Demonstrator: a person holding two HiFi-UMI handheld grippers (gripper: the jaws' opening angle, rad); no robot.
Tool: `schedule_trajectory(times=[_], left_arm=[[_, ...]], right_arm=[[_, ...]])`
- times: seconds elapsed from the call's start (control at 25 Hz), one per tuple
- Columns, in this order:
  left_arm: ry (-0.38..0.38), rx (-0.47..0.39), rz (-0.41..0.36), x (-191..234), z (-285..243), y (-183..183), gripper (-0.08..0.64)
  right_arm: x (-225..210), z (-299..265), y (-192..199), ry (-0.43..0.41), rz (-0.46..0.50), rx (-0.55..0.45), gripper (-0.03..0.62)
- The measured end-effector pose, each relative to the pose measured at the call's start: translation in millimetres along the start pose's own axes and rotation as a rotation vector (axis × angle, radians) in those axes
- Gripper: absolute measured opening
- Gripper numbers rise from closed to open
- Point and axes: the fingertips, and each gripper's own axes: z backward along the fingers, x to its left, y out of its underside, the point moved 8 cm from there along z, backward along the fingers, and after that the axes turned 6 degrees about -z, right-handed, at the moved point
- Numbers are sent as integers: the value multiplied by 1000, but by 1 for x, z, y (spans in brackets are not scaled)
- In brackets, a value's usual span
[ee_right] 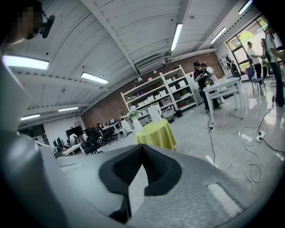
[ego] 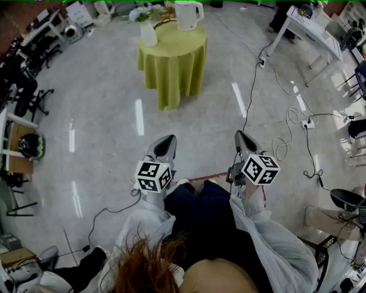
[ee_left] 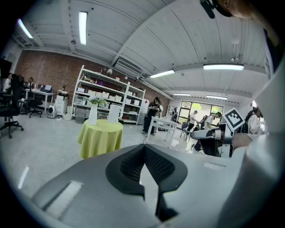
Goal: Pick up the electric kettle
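On my left, my left tongs (ego: 167, 141) sit low in front of me with the jaws pressed together and nothing caught in them. Well ahead across the grey floor (ego: 103, 114), the white electric kettle (ego: 188, 15) stands upright on the far side of the round table (ego: 171, 63) with its yellow-green cloth, a white vase (ego: 148, 32) to its left. On my right, my right tongs (ego: 241, 137) are likewise closed up empty, beside the left pair and well apart from the kettle.
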Motion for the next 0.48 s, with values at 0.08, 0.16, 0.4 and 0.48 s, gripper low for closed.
schedule_trajectory(times=[0.08, 0.16, 0.4, 0.48], left_arm=[[9, -34, 14, -12, -4, -9, 18], [6, -61, 38, -22, -6, -12, 19], [-48, -87, 56, -35, -20, -16, 18], [-63, -86, 32, -40, -25, -17, 18]], right_arm=[[-1, 3, -16, -26, 36, -37, 2], [-4, 6, -27, -42, 56, -46, 2], [-23, 2, -41, -54, 57, -19, 2], [-29, 2, -44, -61, 71, -15, 2]])
